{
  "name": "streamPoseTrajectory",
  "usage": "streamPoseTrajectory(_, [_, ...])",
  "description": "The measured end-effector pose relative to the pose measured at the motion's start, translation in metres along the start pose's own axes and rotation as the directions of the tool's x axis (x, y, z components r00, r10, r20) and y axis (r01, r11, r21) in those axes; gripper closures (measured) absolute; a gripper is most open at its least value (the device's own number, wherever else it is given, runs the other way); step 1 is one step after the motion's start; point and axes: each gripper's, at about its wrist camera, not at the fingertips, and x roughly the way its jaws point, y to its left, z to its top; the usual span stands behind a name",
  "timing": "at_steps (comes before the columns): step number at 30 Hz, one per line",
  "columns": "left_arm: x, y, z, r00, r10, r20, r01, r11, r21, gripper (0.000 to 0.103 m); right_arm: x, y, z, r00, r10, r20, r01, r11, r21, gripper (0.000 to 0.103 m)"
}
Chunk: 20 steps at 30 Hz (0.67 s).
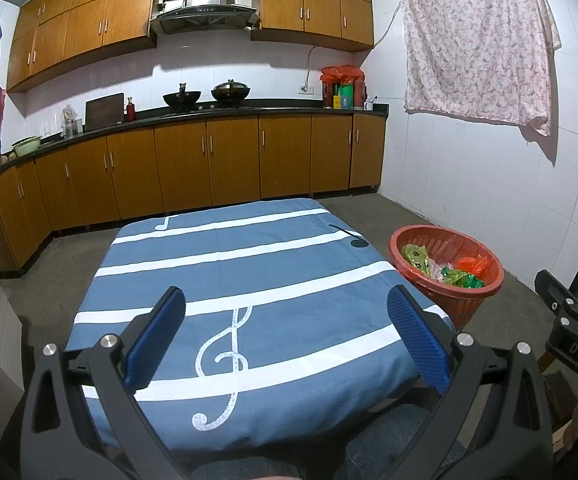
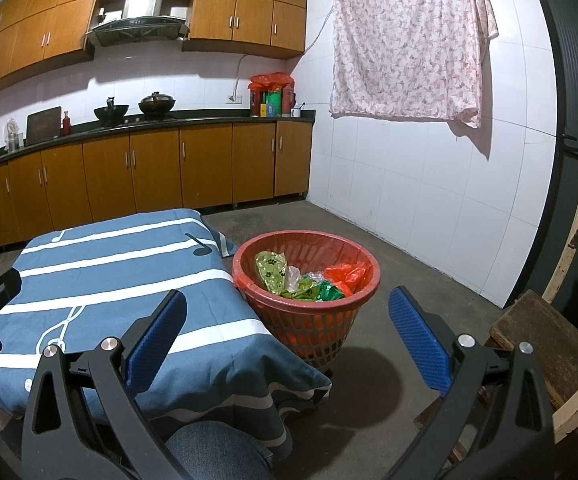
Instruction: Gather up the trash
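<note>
A red plastic basket [image 2: 309, 320] stands on the floor right of the table, and it shows in the left wrist view too as the basket [image 1: 455, 300]. Inside lie crumpled wrappers [image 2: 309, 280]: yellow-green, green, clear and orange ones. My left gripper [image 1: 287, 300] hangs open over the near part of the table's blue cloth [image 1: 249, 272], nothing between its blue pads. My right gripper [image 2: 289, 304] is open too, low and in front of the basket, nothing held. The cloth [image 2: 109, 272] carries no loose items.
Brown kitchen cabinets [image 1: 209, 160] and a black counter with woks run along the far wall. A floral cloth [image 2: 409, 40] hangs on the white tiled wall. A wooden stool [image 2: 541, 340] stands at the right. A knee in jeans [image 2: 217, 452] shows below.
</note>
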Motion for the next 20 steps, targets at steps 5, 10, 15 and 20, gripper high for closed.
streamPoseTrajectory(5, [-0.001, -0.0007, -0.0056, 1.0, 0.001, -0.002, -0.001, 1.0, -0.004, 0.004, 0.0003, 0.0013, -0.003, 1.0, 0.0, -0.004, 0.0, 1.0, 0.001, 0.003])
streamPoseTrajectory(10, [-0.0007, -0.0013, -0.006, 1.0, 0.006, -0.007, -0.006, 1.0, -0.009, 0.004, -0.002, 0.0038, -0.0069, 1.0, 0.0, -0.006, 0.0, 1.0, 0.001, 0.003])
streamPoseTrajectory(15, [-0.0012, -0.0008, -0.005, 1.0, 0.004, -0.009, -0.004, 1.0, -0.01, 0.004, -0.0013, 0.003, -0.0057, 1.0, 0.001, -0.007, -0.001, 1.0, 0.002, 0.003])
streamPoseTrajectory(20, [-0.0012, -0.0011, -0.0043, 1.0, 0.006, -0.009, -0.006, 1.0, -0.01, 0.004, -0.0007, 0.0025, -0.0049, 1.0, 0.001, -0.007, -0.001, 1.0, 0.001, 0.003])
